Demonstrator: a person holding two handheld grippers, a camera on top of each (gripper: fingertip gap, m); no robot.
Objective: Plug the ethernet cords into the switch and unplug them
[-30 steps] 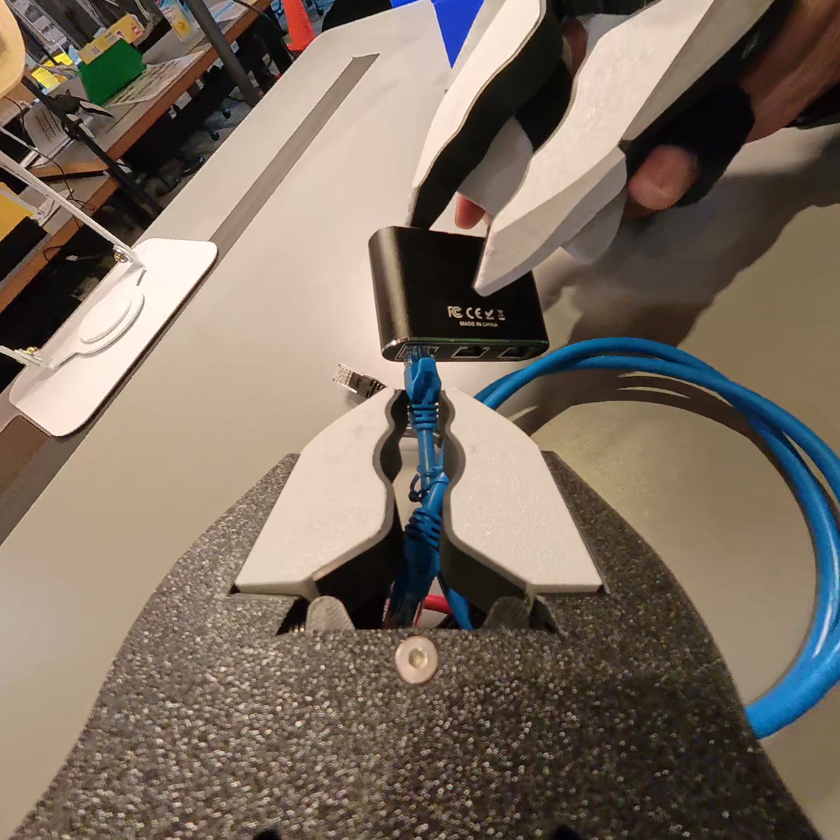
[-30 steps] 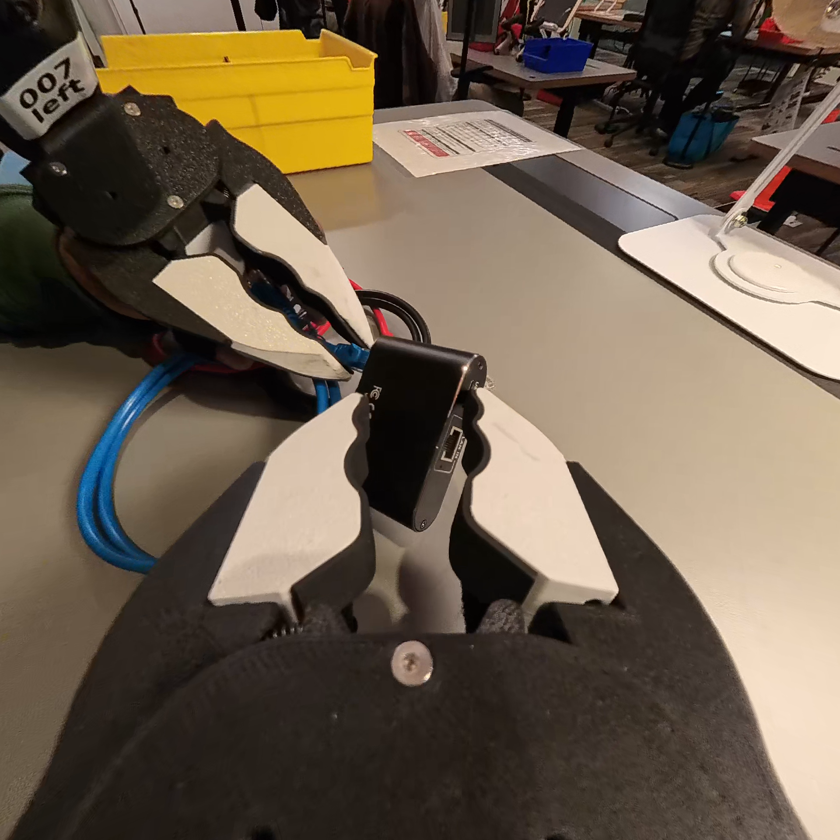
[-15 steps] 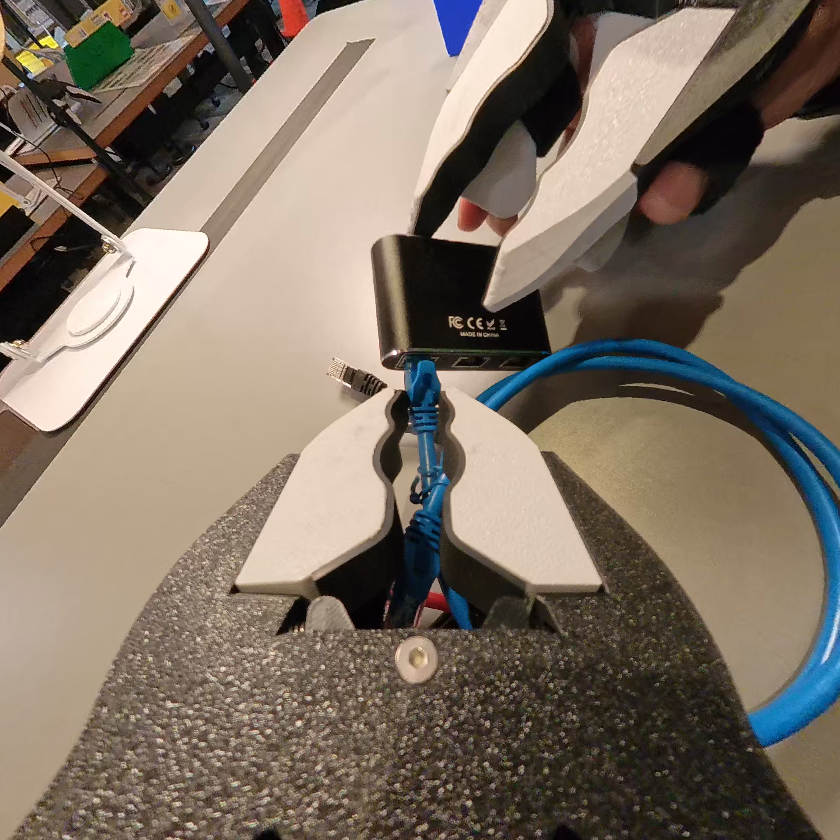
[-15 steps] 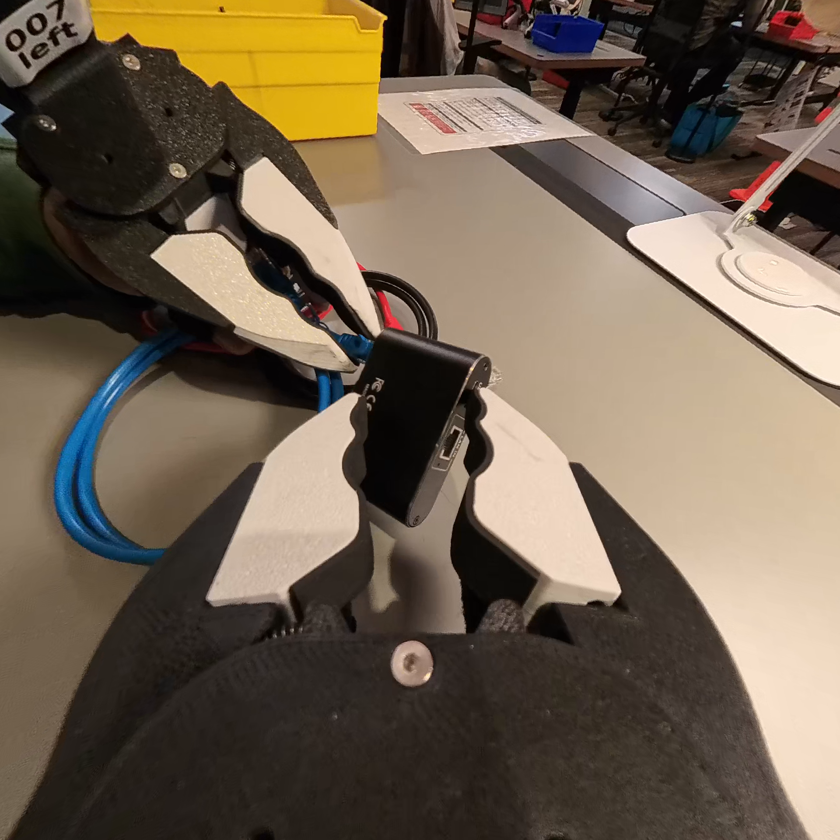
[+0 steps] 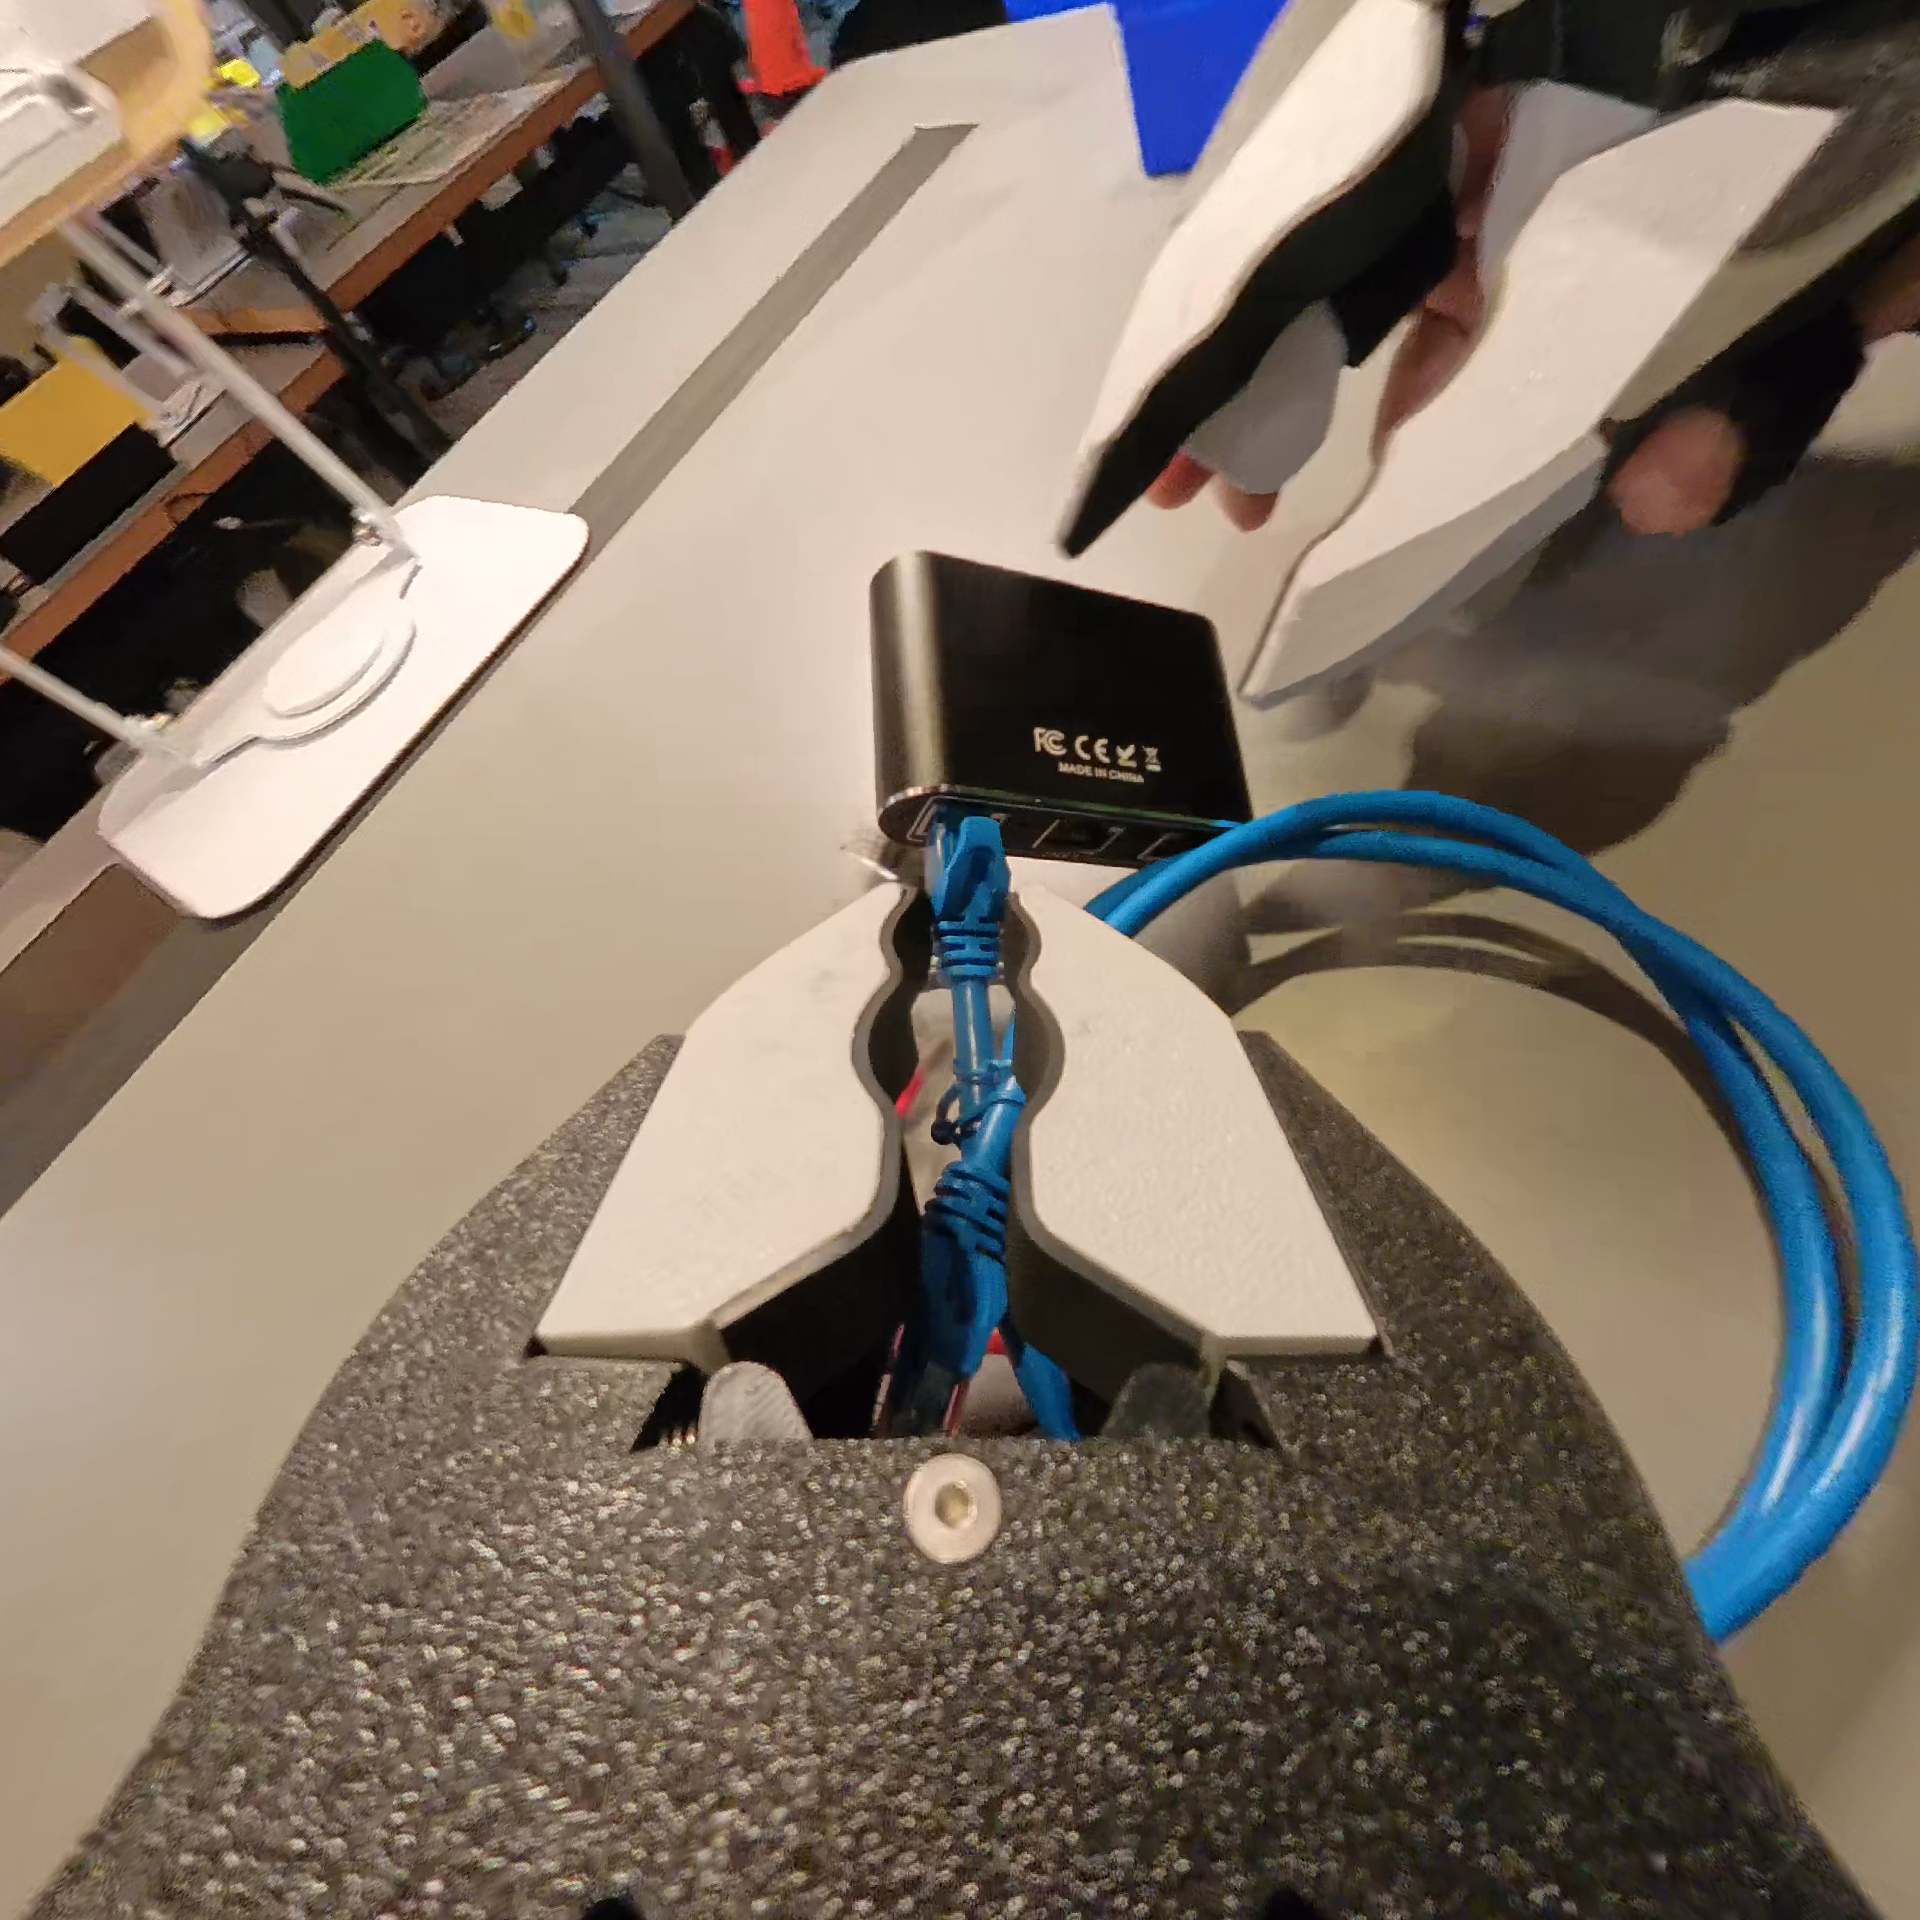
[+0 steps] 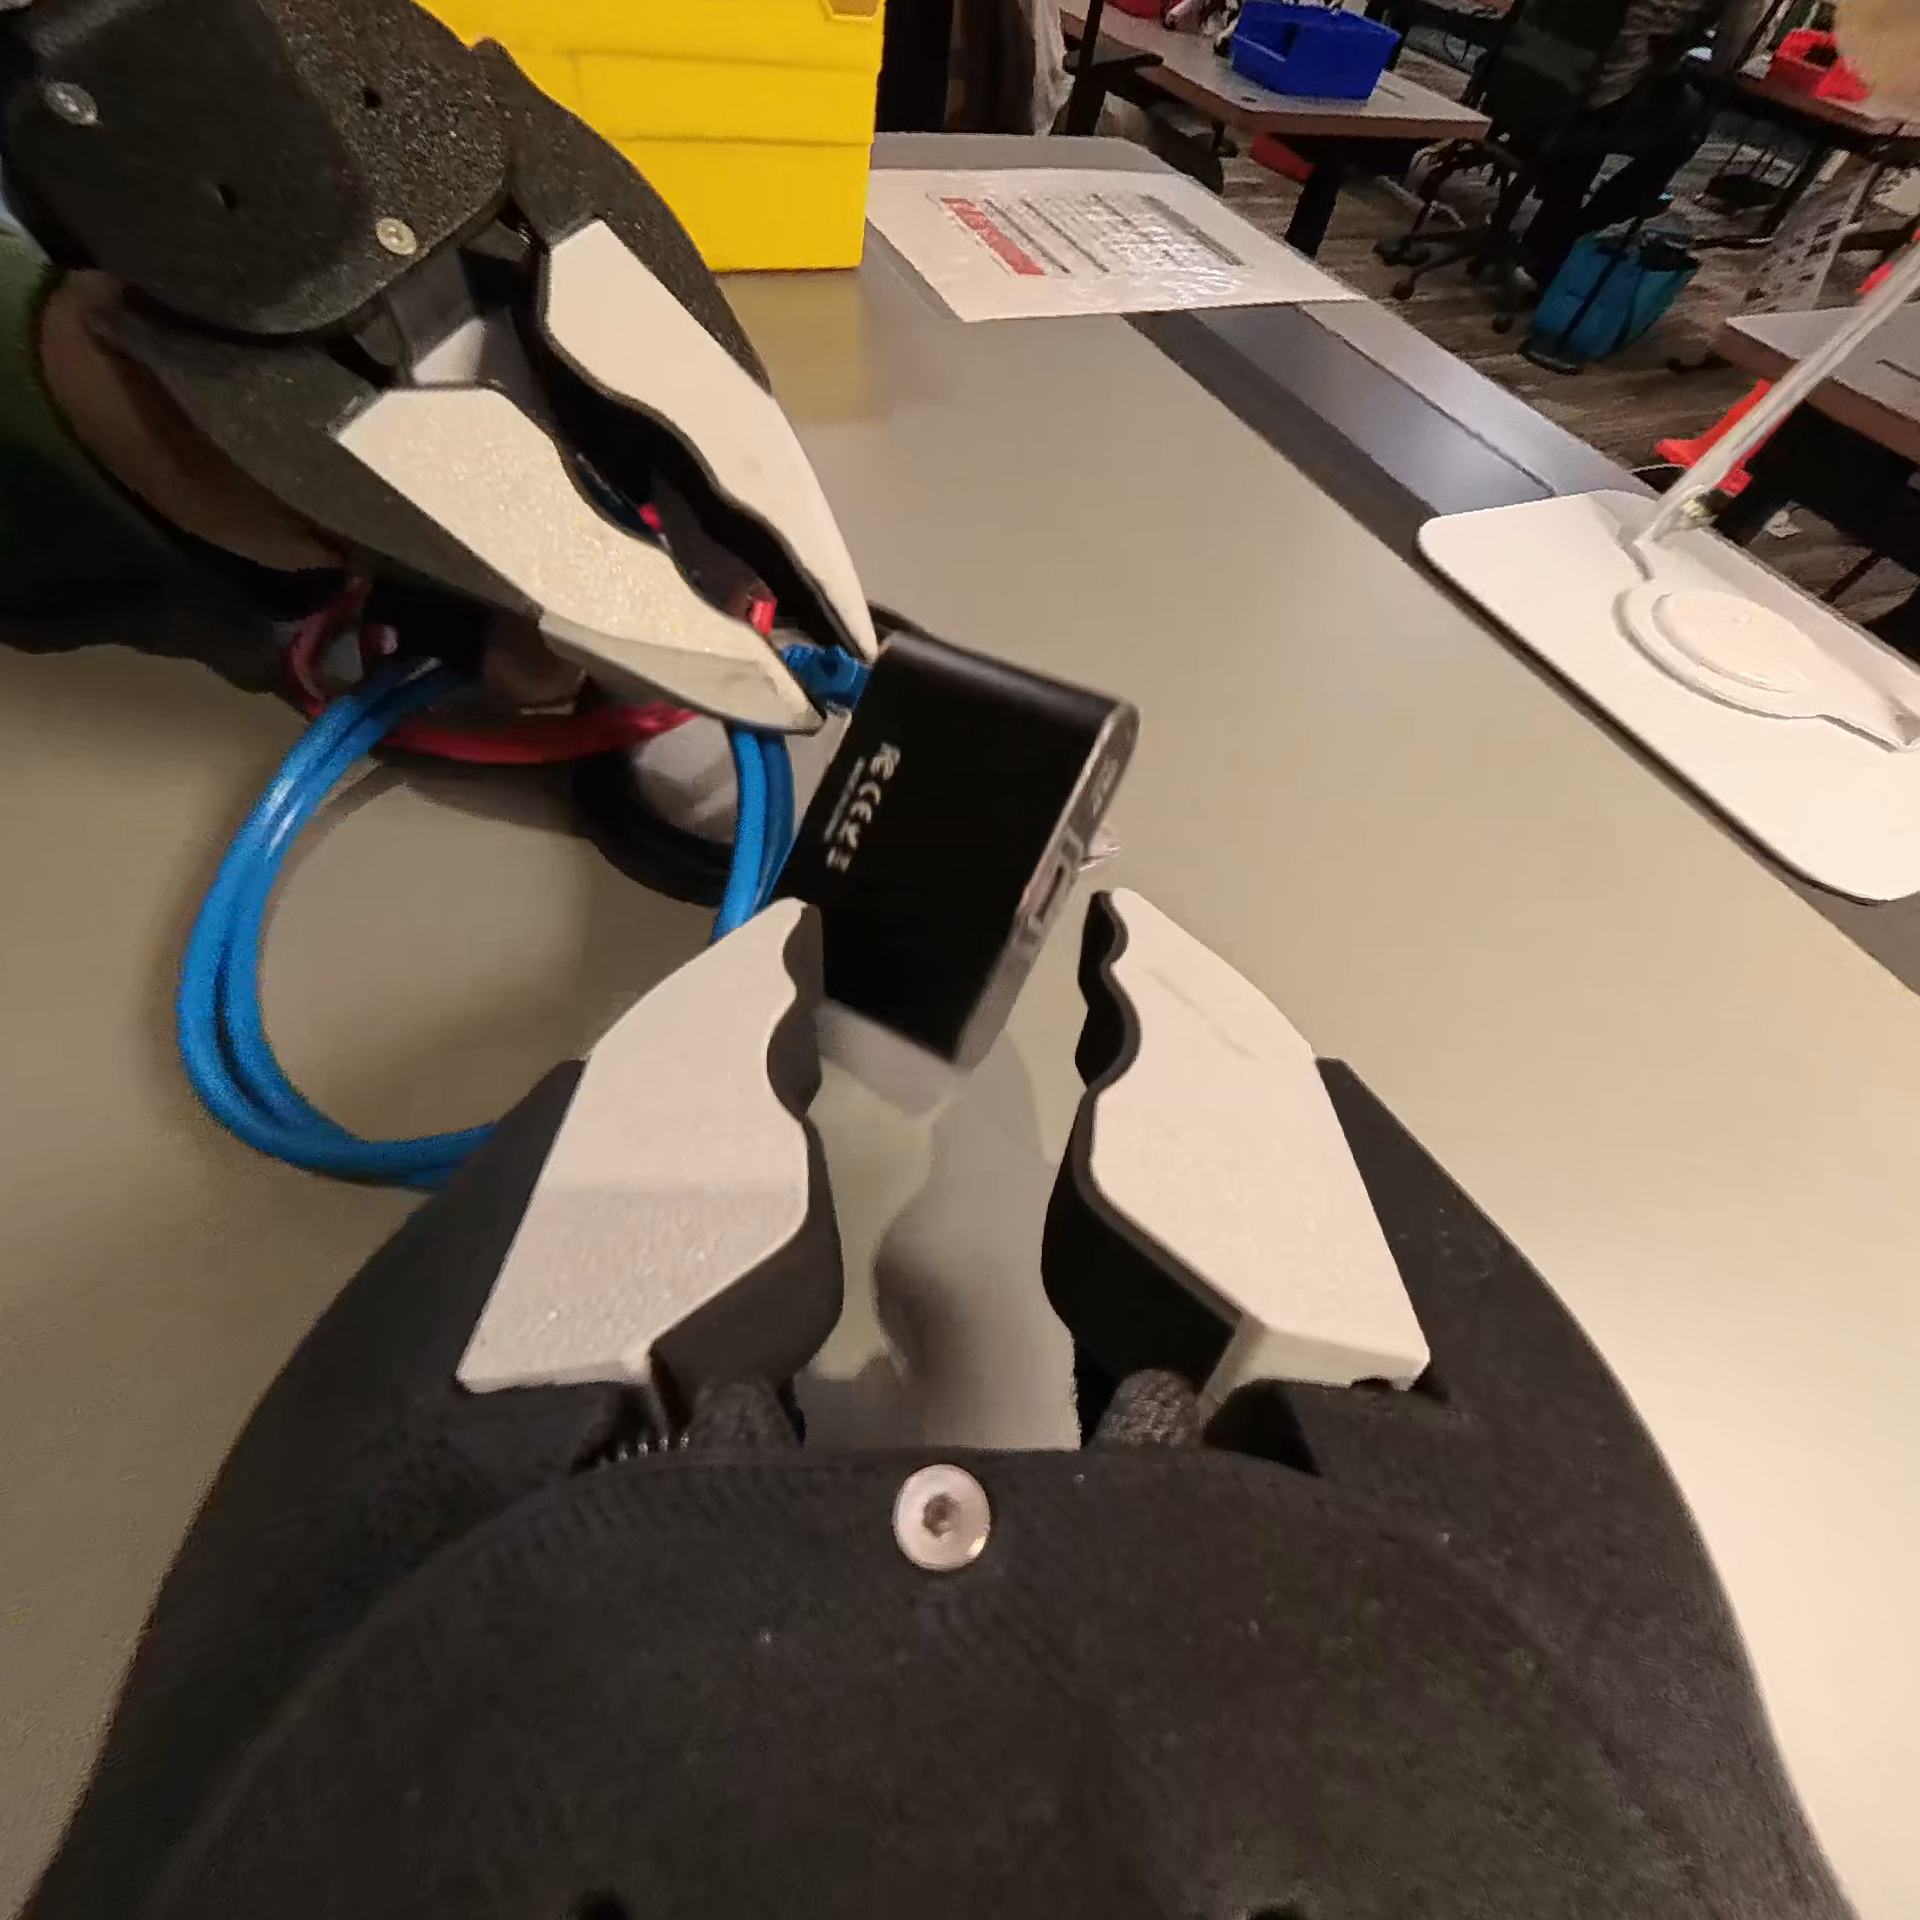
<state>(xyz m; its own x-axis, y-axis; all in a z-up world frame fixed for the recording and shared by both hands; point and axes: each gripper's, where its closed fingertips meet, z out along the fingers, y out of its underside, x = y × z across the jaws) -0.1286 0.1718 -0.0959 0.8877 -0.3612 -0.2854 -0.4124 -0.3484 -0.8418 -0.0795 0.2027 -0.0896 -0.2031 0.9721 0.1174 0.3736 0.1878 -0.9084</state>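
Now my left tool [image 5: 961,925] pinches the blue cord [image 5: 971,904] plugged into the switch [image 5: 1049,686]; my right tool [image 6: 951,914], at 1 o'clock, gapes wide, so I should regrip before pulling.

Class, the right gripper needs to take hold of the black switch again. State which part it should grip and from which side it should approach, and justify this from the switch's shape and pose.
Grip the switch across its two broad flat faces, at the end away from the blue cord. Approach from that free end, opposite the left gripper. The body is thin and flat, so open jaws on the right gripper would likely span it.
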